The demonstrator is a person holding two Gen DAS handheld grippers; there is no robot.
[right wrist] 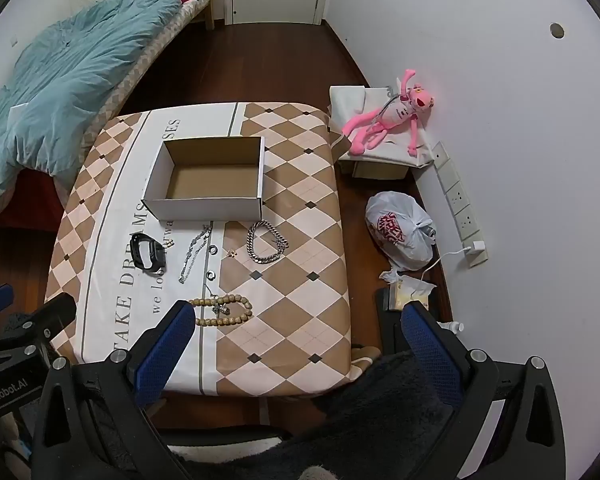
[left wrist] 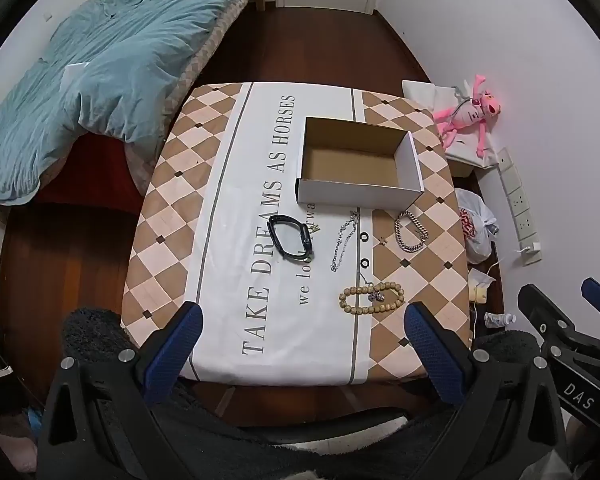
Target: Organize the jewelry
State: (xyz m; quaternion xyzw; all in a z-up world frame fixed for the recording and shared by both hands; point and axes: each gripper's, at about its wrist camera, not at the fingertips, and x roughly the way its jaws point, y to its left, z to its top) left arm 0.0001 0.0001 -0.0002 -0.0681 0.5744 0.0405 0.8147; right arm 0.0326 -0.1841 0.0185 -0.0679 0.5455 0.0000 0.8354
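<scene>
Overall, both tools hang above the near edge of the tabletop, which carries a cloth printed with diamond checks and lettering. The left gripper has its blue-padded jaws spread wide and holds nothing. The right gripper is likewise spread wide and grips nothing; its left finger sits just over the near end of the bead string in the right wrist view.

Items on the cloth, left to right:

- A black watch lies on the white centre band, over the printed lettering, with its strap closed in a loop.
- A thin silver chain lies stretched out just right of the watch, running from the box toward the near edge.
- A wooden bead bracelet lies nearest the near edge, with a small dark pendant resting inside its loop.
- Two small dark rings lie on the grey stripe between the chain and the checked border.
- A heavy silver link bracelet lies on the checked border toward the right edge, well apart from the beads.

An open cardboard box, white outside and brown inside, stands beyond the jewelry toward the far edge, with nothing in it. All pieces lie outside the box.

Off the table, a bed with a teal duvet stands to the left; a pink plush toy and a white plastic bag lie to the right.
</scene>
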